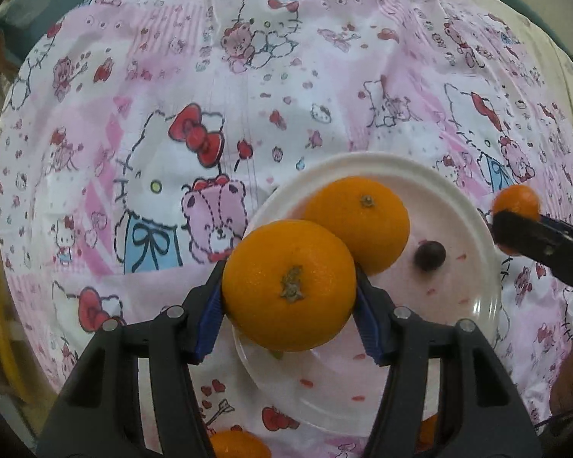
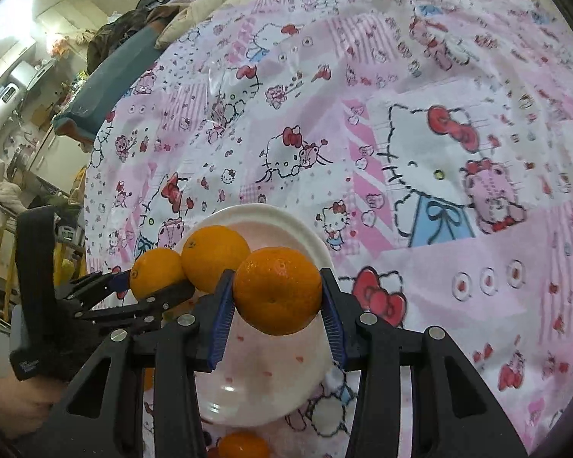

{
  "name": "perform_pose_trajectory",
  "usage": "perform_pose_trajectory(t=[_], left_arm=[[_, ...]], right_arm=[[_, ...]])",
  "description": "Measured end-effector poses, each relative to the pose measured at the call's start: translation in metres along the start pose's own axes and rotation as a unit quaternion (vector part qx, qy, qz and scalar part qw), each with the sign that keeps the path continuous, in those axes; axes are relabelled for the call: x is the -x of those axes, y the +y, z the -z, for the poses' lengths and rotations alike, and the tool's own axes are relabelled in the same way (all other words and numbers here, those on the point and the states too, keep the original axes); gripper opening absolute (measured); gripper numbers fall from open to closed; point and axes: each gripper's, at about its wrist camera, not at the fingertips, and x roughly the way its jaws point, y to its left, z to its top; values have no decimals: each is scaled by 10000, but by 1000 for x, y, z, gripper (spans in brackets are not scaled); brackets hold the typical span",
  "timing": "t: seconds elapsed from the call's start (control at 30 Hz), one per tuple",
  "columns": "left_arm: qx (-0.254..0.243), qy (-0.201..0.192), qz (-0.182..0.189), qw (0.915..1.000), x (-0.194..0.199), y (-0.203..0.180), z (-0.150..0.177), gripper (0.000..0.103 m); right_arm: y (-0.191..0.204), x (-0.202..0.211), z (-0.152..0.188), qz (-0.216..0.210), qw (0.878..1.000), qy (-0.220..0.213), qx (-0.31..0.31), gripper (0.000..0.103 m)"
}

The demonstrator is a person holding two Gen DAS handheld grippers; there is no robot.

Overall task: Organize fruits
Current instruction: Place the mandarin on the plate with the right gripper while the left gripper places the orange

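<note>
Orange fruit fills both grippers. On the left wrist view, the left gripper (image 1: 288, 286) is clamped on a big orange (image 1: 288, 284), its blue pads (image 1: 370, 318) pressed against either side, stem end facing the camera. This fruit is held over the near-left rim of a white plate (image 1: 458, 194) that sits on a pink cartoon-cat tablecloth (image 1: 172, 76). A second orange (image 1: 359, 221) rests on the plate just behind the held one, and a small dark round fruit (image 1: 430, 255) lies on the plate to its right, apart from it. At the right edge of that view the right gripper (image 1: 515, 225) comes in over the plate's rim, closed around a smaller orange (image 1: 515, 200).

From the right wrist view, the right gripper (image 2: 278, 297) grips that orange (image 2: 277, 290) between its blue pads above the plate (image 2: 309, 236). The left gripper (image 2: 152, 286) holds its orange (image 2: 156, 271) at the far side, touching the plated orange (image 2: 214, 257). Another orange (image 2: 243, 445) lies on the cloth (image 2: 363, 95) just beside the plate's near edge, partly cut off by the frame
</note>
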Motion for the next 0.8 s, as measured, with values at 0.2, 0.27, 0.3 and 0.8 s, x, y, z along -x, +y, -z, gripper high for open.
perform_pose_trajectory(t=[0.2,0.27,0.3,0.8], left_arm=[[-145,-45,-132,9998,-3,-6,9,59],[-371,-102,-190,9991,-4,-11,12,62],[-433,-103,-181,9988,-4,-13,12,62],[-469,-71,-135,9988,0,-18,11,81]], right_arm=[[-3,-21,-3,-24,9997,215,-83,46],[-3,-21,-2,-2,9998,209,-77,47],[-3,-21,-1,-22,9997,216,-75,47],[-5,-8,-5,-107,9999,-11,-101,72]])
